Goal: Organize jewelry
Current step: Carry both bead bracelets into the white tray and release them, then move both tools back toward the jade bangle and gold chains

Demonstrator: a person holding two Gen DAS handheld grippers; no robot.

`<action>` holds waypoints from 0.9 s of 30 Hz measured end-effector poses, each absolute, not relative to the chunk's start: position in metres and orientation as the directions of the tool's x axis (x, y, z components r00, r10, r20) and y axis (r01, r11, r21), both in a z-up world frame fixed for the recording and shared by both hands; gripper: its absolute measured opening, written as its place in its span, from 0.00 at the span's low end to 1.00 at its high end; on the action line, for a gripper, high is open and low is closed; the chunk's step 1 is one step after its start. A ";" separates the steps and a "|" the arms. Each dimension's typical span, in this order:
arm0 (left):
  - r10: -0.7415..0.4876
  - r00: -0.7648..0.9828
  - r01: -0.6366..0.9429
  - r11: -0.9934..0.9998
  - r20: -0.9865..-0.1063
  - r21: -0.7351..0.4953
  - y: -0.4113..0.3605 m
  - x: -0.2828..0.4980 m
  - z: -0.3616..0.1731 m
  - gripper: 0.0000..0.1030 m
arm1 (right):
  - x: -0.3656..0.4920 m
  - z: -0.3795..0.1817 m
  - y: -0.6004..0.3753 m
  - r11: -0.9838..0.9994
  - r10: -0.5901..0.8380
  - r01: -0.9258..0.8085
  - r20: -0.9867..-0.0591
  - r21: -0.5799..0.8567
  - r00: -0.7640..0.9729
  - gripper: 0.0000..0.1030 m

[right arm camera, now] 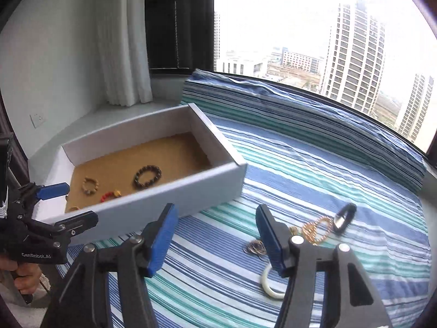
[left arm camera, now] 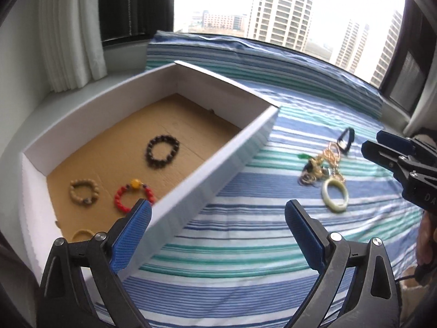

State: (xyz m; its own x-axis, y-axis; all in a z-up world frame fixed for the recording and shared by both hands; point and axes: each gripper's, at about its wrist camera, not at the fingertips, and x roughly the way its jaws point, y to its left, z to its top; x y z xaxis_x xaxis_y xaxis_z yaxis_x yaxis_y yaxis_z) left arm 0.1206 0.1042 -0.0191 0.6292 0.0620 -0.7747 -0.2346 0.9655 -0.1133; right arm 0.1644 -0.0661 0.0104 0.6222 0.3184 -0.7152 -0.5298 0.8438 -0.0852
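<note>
A white box [left arm camera: 218, 169] [right arm camera: 153, 205] with a brown floor holds a dark bead bracelet [left arm camera: 163, 151] [right arm camera: 147, 176], a tan bead bracelet [left arm camera: 84, 192] [right arm camera: 90, 185], a red bead bracelet [left arm camera: 133, 198] [right arm camera: 110, 195] and a yellow band [left arm camera: 80, 235]. A jewelry pile lies on the striped cloth: a pale jade bangle [left arm camera: 335, 196] [right arm camera: 269, 284], gold chains [left arm camera: 331, 153] [right arm camera: 318, 228], thin rings [right arm camera: 255, 246] and a black ring [left arm camera: 346, 139] [right arm camera: 344, 218]. My left gripper [left arm camera: 218, 235] [right arm camera: 68, 202] is open and empty by the box's near wall. My right gripper [right arm camera: 215, 239] [left arm camera: 374, 142] is open and empty above the pile.
The blue, green and white striped cloth [left arm camera: 245, 246] [right arm camera: 327, 177] covers a window seat. A folded striped cushion [right arm camera: 273, 101] lies along the window. A white curtain [left arm camera: 71, 32] [right arm camera: 123, 41] hangs at the left over a white ledge [right arm camera: 114, 114].
</note>
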 end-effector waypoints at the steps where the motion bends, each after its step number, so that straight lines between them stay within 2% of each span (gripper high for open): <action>1: 0.042 0.615 -0.213 0.970 -0.787 -0.115 0.093 0.124 -0.026 0.95 | 0.160 0.004 -0.078 0.858 0.293 -0.506 -0.724 -0.089 0.624 0.59; 8: -0.010 0.566 -0.132 0.986 -0.825 -0.102 0.035 0.129 -0.055 0.95 | 0.136 -0.026 -0.145 0.926 0.158 -0.360 -0.756 -0.109 0.636 0.59; 14: -0.004 0.558 -0.096 0.993 -0.830 -0.069 0.013 0.128 -0.061 0.95 | 0.124 -0.033 -0.170 0.939 0.087 -0.305 -0.751 -0.158 0.655 0.59; 27: 0.048 0.565 -0.129 0.991 -0.824 -0.031 0.012 0.127 -0.066 0.95 | 0.119 -0.038 -0.181 0.946 0.055 -0.276 -0.750 -0.172 0.659 0.59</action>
State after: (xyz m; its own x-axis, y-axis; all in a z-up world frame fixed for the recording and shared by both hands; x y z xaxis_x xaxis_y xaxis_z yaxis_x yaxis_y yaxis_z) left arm 0.1269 0.0119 -0.0664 0.5653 0.0480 -0.8235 -0.1288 0.9912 -0.0306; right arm 0.1194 -0.1810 -0.0382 0.6589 0.0554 -0.7502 -0.2756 0.9457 -0.1723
